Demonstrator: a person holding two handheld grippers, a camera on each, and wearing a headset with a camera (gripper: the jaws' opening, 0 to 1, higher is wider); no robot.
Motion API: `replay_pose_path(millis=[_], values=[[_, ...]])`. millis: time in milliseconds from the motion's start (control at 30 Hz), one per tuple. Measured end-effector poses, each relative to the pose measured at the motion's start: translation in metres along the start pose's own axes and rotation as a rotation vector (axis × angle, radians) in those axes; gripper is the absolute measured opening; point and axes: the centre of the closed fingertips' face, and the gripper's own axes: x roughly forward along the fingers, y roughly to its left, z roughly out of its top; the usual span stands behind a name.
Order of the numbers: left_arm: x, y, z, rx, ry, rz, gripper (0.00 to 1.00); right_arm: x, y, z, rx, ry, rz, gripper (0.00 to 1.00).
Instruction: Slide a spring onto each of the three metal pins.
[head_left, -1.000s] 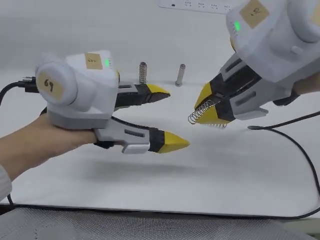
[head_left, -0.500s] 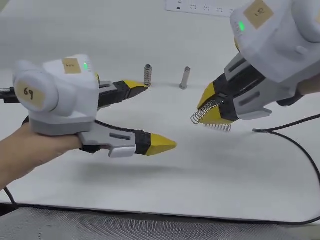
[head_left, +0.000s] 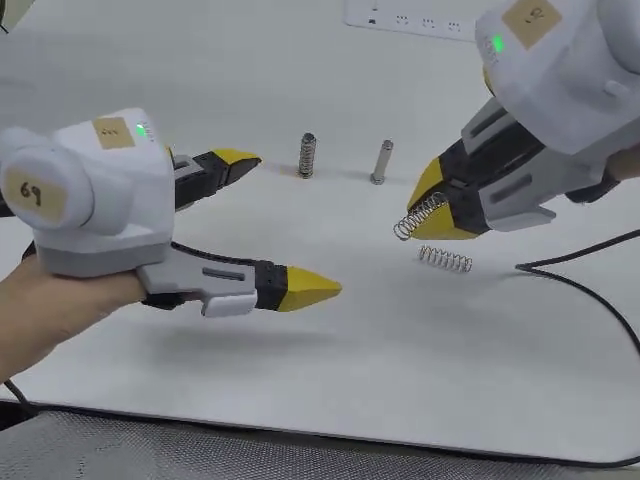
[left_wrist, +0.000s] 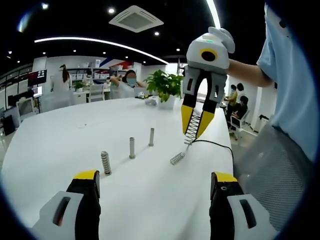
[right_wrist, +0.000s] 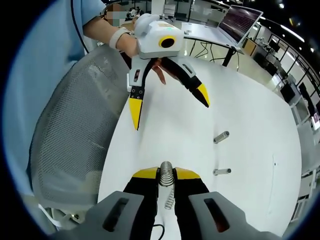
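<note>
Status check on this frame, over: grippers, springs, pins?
Left gripper open, empty. Right gripper shut on spring, above the table. One sprung pin, two bare pins; spare spring lying loose. Nothing in the way.

Upper centre of the head view: a spring-sleeved metal pin (head_left: 307, 156) stands left of a bare silver pin (head_left: 381, 162); a loose wire coil spring (head_left: 444, 259) lies below-right of them on the white table (head_left: 400, 360).

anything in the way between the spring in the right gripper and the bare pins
Nothing visible. Bare tabletop lies between the spring held in the right gripper and the nearest bare pin. The loose spring lies off that path, and the open left gripper is off to one side.
</note>
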Motion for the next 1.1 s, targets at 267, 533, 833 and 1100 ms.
replay_pose_path(millis=[267, 533, 833, 1100], values=[[-0.005, 0.008, 0.0, -0.018, -0.019, 0.032, 0.88, -0.008, -0.021, -0.002, -0.001, 0.012, -0.026, 0.08], [-0.007, 0.014, -0.004, -0.018, -0.017, 0.052, 0.89, -0.008, -0.045, -0.012, -0.002, 0.042, -0.043, 0.08], [-0.007, 0.017, -0.005, -0.01, -0.017, 0.062, 0.89, -0.008, -0.063, -0.014, -0.024, 0.069, -0.038, 0.08], [-0.005, 0.02, -0.009, -0.005, 0.0, 0.065, 0.89, -0.004, -0.077, -0.017, -0.031, 0.082, -0.037, 0.08]])
